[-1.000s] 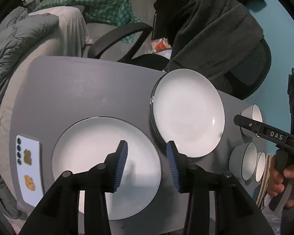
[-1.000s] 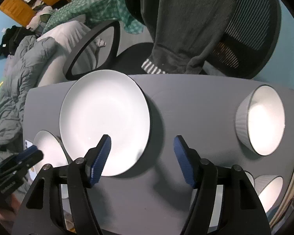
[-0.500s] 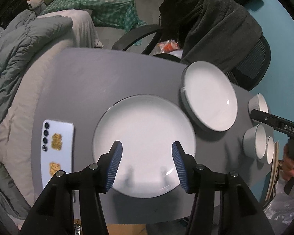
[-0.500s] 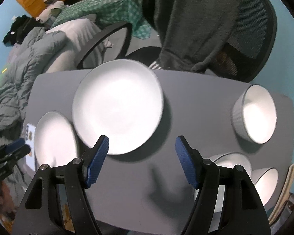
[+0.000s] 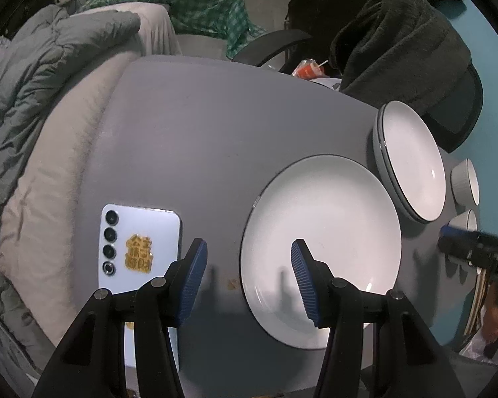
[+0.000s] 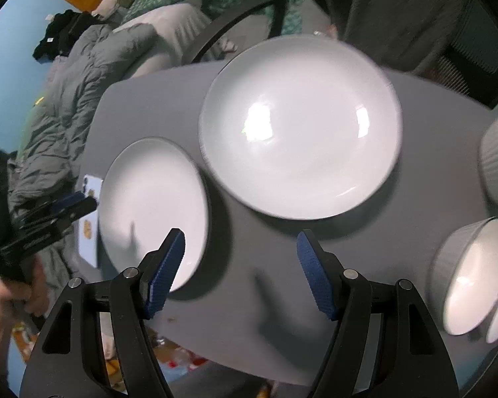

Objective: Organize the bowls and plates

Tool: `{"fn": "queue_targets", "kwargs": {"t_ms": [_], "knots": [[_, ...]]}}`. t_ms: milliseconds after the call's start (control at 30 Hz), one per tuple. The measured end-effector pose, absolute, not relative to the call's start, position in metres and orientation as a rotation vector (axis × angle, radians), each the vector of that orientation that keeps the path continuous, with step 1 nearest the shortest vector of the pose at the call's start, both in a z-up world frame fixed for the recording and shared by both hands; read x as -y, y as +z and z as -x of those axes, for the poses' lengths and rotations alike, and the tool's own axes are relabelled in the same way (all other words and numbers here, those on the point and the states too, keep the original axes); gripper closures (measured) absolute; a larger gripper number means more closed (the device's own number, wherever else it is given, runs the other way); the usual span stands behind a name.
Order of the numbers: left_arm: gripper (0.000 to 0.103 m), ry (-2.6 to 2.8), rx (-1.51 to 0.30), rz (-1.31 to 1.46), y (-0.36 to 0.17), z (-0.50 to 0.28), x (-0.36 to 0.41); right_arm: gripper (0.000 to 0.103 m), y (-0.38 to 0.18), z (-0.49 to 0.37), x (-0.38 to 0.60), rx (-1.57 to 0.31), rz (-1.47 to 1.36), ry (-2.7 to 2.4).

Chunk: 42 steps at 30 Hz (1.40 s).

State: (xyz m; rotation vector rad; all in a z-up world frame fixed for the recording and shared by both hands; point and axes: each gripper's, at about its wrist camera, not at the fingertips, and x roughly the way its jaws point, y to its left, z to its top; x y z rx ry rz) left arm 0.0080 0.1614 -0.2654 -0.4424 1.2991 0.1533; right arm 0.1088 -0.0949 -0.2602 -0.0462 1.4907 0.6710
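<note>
Your left claw is open and holds nothing; its two blue pads stand wide apart above the grey bench. The left pad hangs over bare bench beside the white phone, which lies face down at about 8 o'clock in the left wrist view, and the right pad hangs over the single white plate at about 4 o'clock. Just beyond this plate, at 3 o'clock, there is a stack of white plates, close to the first plate, but whether the rims touch you cannot tell. Two white bowls sit at the far right edge of the bench, near the stack. Your right claw is open too and grips nothing. In the right wrist view the plate stack is large at 12 o'clock and a little blurred, the single plate is at 9 o'clock under the left pad, and ribbed white bowls stand at 3 to 4 o'clock, close to each other. The right pad hangs over bare bench between the plates and the bowls. A dark blanket lies over the office chair behind the bench, and a grey duvet lies on the bed at 10 o'clock.
</note>
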Motion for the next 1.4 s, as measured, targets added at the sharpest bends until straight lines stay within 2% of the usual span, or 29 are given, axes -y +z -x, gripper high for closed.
{"fn": "queue_targets", "kwargs": {"t_ms": [467, 567, 600, 667, 700, 767, 867, 1133, 1400], "knots": [[0.050, 0.115, -1.356, 0.469, -0.296, -0.021, -0.167, 0.035, -0.297, -0.096, 0.056, -1.574, 0.080, 0.697], [0.054, 0.103, -1.367, 0.469, -0.299, -0.023, -0.165, 0.044, -0.303, -0.099, 0.054, -1.585, 0.080, 0.697], [0.061, 0.097, -1.369, 0.473, -0.299, -0.024, -0.164, 0.045, -0.305, -0.100, 0.052, -1.589, 0.079, 0.697], [0.069, 0.077, -1.382, 0.481, -0.300, -0.029, -0.162, 0.056, -0.309, -0.101, 0.048, -1.594, 0.092, 0.695], [0.078, 0.069, -1.392, 0.485, -0.301, -0.029, -0.161, 0.062, -0.311, -0.101, 0.047, -1.599, 0.101, 0.691], [0.080, 0.076, -1.413, 0.481, -0.304, -0.029, -0.159, 0.068, -0.314, -0.102, 0.046, -1.611, 0.096, 0.692], [0.082, 0.082, -1.411, 0.492, -0.305, -0.029, -0.161, 0.086, -0.317, -0.103, 0.047, -1.622, 0.089, 0.692], [0.083, 0.101, -1.414, 0.517, -0.307, -0.017, -0.151, 0.089, -0.317, -0.102, 0.053, -1.634, 0.084, 0.691], [0.083, 0.073, -1.445, 0.543, -0.309, 0.003, -0.108, 0.089, -0.317, -0.096, 0.084, -1.656, 0.109, 0.690]]}}
